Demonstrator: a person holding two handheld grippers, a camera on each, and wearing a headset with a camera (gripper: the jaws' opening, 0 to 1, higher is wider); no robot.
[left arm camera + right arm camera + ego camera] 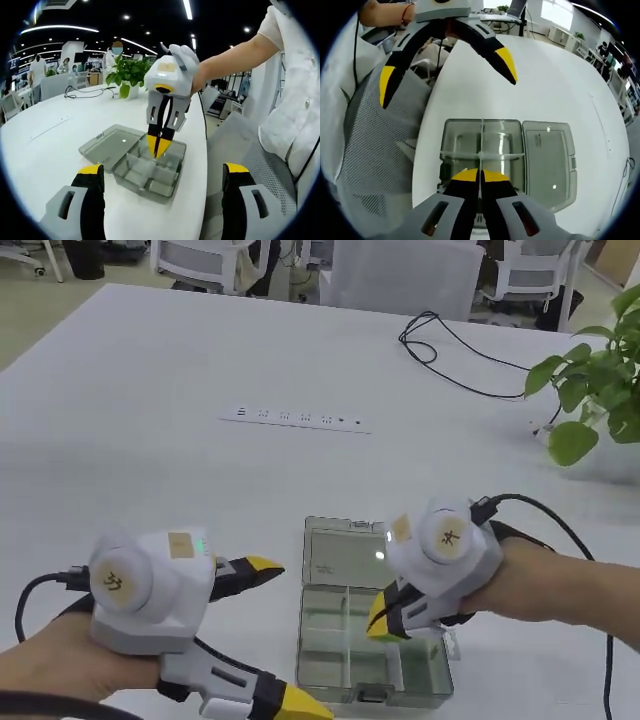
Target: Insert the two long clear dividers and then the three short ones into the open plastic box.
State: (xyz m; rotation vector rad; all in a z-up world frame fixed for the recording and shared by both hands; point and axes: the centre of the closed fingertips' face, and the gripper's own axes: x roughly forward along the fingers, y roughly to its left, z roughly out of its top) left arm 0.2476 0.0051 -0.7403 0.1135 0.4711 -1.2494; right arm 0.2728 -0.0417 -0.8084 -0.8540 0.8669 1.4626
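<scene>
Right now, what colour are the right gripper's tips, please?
Yellow tips, clearest in the right gripper view.

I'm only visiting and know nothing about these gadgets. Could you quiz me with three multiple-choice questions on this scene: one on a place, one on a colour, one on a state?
1. Where is the right gripper? A over the open box; B on the floor; C inside a drawer.
2. What colour are the fingertips? A red; B yellow; C green.
3. The left gripper is: A shut; B gripping a cup; C wide open.
Answers: A, its tips pinch a clear divider at the box; B, each tip is yellow; C, a wide gap separates its jaws.
</scene>
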